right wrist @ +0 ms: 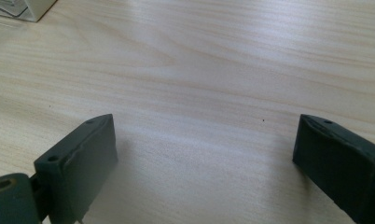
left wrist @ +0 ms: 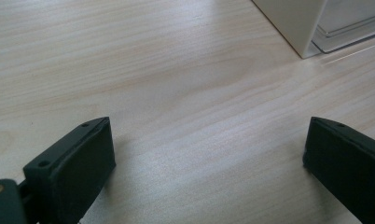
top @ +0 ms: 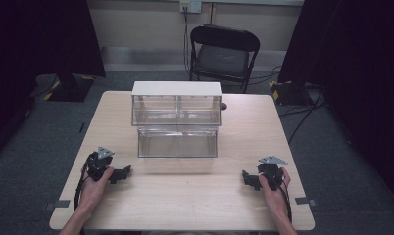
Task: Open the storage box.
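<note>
High view shows a pale wooden table (top: pixel 185 196) on grey carpet, with a black folding chair (top: pixel 223 51) standing beyond its far edge. On the far half of the table, about midway between its left and right edges, sits a clear plastic drawer box (top: pixel 176 120) with a white top; its lower drawer is pulled out toward the person, and the see-through compartments look bare, though their contents are hard to judge. The person's left hand (top: pixel 94 188) rests near the table's left front part and holds the left gripper (top: pixel 122 174), which points inward toward the middle of the table. The right hand (top: pixel 273 188) mirrors it at the right front part, holding the right gripper (top: pixel 246 177), also pointing inward. Both grippers lie well apart from the box and from each other. In the left gripper view the two black jaws stand wide apart over bare wood, grasping nothing, with a white corner of the box (left wrist: pixel 297 23) at the upper right. The right gripper view likewise shows its jaws spread wide and empty, a corner of the box (right wrist: pixel 22 9) at the upper left.
</note>
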A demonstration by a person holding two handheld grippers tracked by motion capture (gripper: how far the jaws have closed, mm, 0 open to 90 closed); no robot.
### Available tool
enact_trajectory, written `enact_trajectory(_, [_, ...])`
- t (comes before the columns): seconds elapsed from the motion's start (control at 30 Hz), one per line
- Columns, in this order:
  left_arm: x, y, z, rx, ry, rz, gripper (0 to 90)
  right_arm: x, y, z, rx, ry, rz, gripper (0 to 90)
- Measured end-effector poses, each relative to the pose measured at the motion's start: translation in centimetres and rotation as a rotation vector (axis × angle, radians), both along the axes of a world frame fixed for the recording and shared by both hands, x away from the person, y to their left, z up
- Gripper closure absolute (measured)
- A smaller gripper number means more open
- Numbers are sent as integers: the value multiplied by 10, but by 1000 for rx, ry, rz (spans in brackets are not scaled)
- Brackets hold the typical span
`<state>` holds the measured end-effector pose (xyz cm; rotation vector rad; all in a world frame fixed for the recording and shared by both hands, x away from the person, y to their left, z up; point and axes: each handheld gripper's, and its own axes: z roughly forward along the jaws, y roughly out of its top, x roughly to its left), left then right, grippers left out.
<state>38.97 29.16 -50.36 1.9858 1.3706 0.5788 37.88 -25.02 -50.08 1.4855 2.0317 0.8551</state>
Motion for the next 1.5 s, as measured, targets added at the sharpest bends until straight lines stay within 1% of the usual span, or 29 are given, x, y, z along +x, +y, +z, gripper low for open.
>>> enact_trajectory(0.33, [0,0,0,0,3,-3,14,0,0,0,-1,1,-2,55])
enact_trajectory(0.5, [0,0,0,2,1,0,14,-1,1,1,10,4,-12,68])
enact_trajectory(0.57, [0,0,0,1,3,-2,14,-2,1,1,15,4,-15,82])
enact_trajectory(0.6, [0,0,0,2,1,0,14,-3,0,3,24,-4,-13,152])
enact_trajectory(0.67, [0,0,0,2,1,0,14,-3,0,3,31,-4,-11,133])
enact_trajectory(0.7, [0,0,0,2,1,0,14,-3,1,4,35,-4,-8,149])
enact_trajectory(0.83, [0,0,0,1,2,-2,14,-4,3,8,34,-19,-4,140])
enact_trajectory(1.03, [0,0,0,1,3,-3,14,-5,5,11,54,-30,3,142])
enact_trajectory(1.13, [0,0,0,2,2,-1,14,-7,8,16,78,-50,16,141])
enact_trajectory(1.27, [0,0,0,3,1,-1,14,-8,13,20,83,-64,45,141])
enact_trajectory(1.5, [0,0,0,2,1,0,14,-11,21,25,94,-80,74,140])
